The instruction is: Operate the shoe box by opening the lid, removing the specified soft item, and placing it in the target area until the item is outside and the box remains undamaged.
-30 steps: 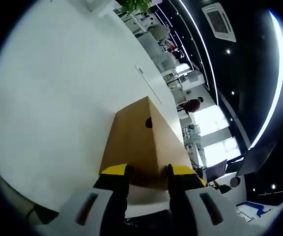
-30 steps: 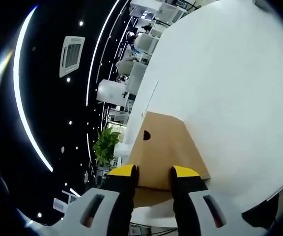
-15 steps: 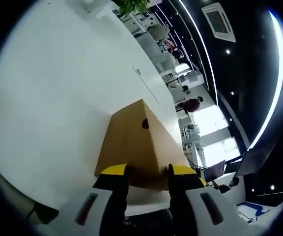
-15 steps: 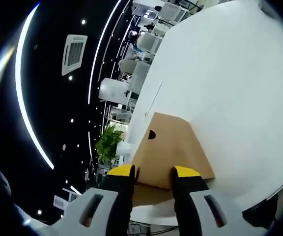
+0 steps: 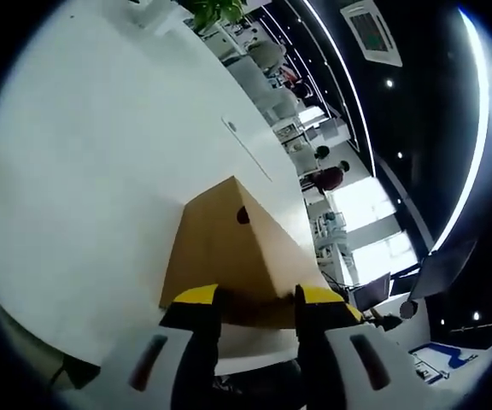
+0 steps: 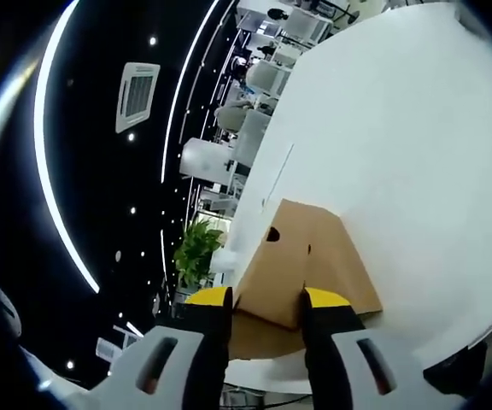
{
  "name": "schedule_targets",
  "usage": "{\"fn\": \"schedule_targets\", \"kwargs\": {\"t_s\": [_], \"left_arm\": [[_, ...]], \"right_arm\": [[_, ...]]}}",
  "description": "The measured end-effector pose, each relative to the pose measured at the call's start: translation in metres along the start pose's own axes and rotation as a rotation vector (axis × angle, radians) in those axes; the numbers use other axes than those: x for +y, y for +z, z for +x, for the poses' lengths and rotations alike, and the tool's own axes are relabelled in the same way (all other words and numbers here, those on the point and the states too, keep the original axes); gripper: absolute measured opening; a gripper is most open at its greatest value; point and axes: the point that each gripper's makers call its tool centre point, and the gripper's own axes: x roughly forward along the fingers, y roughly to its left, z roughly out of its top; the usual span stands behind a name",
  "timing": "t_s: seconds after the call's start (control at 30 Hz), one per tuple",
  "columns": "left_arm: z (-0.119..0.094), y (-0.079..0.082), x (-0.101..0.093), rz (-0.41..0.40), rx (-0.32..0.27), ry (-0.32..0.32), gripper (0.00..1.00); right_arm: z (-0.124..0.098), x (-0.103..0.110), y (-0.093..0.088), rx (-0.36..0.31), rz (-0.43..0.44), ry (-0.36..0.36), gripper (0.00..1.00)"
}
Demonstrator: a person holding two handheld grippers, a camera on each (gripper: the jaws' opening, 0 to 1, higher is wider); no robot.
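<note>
A brown cardboard shoe box (image 5: 220, 248) with a small round hole near its far end lies on the white table (image 5: 84, 154). In the left gripper view, my left gripper (image 5: 256, 299) has its yellow-tipped jaws on either side of the box's near edge, shut on it. In the right gripper view, the same shoe box (image 6: 323, 256) is seen from its other end. My right gripper (image 6: 267, 299) is shut on the near lid edge, which stands slightly raised with a darker strip under it. The box's contents are hidden.
The table (image 6: 400, 128) stretches far beyond the box, its near rim just under the grippers. A green plant (image 6: 196, 248) and office desks and chairs stand past the far edge. A person in red (image 5: 327, 179) stands in the distance.
Both views have tilted a little. In the right gripper view, the near edge of the lid has risen between the jaws, and a fold line now shows on the box.
</note>
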Motion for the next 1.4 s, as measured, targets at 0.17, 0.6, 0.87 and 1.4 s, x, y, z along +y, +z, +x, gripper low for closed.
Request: {"fn": "schedule_targets", "kwargs": {"t_s": [0.17,0.6,0.87,1.4], "left_arm": [[0.000,-0.001,0.001,-0.006,-0.005,-0.004,0.35],[0.001,-0.006,-0.011,0.200,0.019,0.010,0.41],[-0.001,-0.001,-0.016,0.206,-0.004,-0.016,0.42],[0.003,-0.004,-0.009,0.595,0.023,0.085,0.41]], "right_arm": [[0.000,0.001,-0.001,-0.004,-0.002,0.013,0.32],[-0.003,0.008,0.003,-0.017,-0.009,0.041,0.33],[-0.003,0.011,0.007,-0.014,-0.003,0.052,0.33],[0.000,0.017,0.013,-0.024,0.008,0.067,0.33]]}}
